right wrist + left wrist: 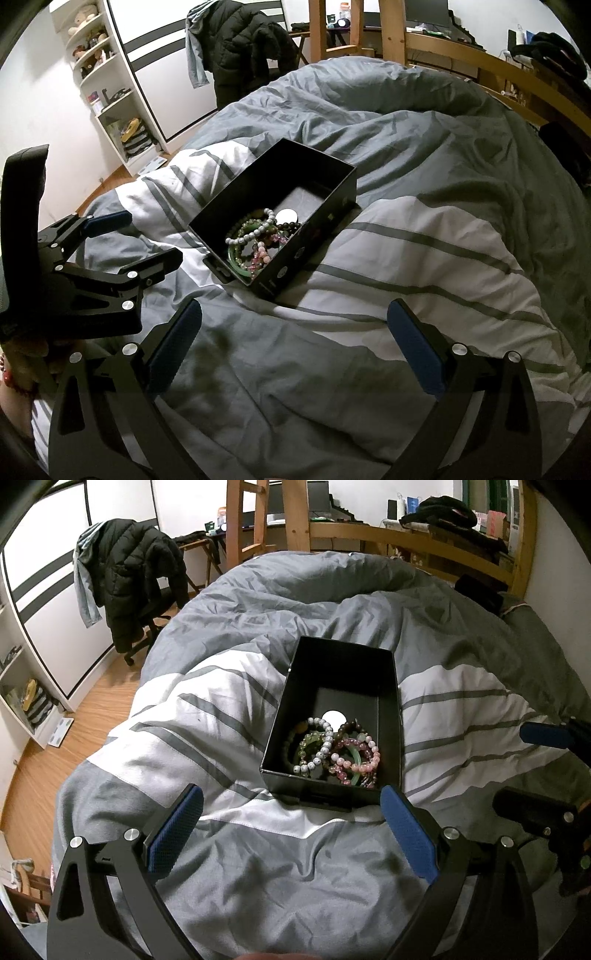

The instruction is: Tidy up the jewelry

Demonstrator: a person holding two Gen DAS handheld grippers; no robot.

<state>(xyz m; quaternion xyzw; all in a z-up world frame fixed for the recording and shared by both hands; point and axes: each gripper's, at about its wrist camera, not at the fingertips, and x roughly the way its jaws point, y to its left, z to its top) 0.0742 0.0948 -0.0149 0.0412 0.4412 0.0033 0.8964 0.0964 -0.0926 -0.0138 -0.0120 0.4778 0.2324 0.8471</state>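
Duvet [229, 849] carried only the black box [388, 686], just ahead of the left gripper [291, 829] and ahead-left of the right gripper [295, 345]. Bead bracelets [332, 751] all sat tangled inside it, none loose outside. Both grippers were spread wide and empty, so collecting looked done and sorting, if required, untouched.

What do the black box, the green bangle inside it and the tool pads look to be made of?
Black box: thin matte cardboard, judging by its sharp folded walls and printed marks on the side.
Green bangle: a smooth, glossy, translucent ring, jade-like; glass or resin cannot be ruled out.
Left tool pads: blue, dotted grip texture, likely rubber, on black metal-looking arms with silver bolts.
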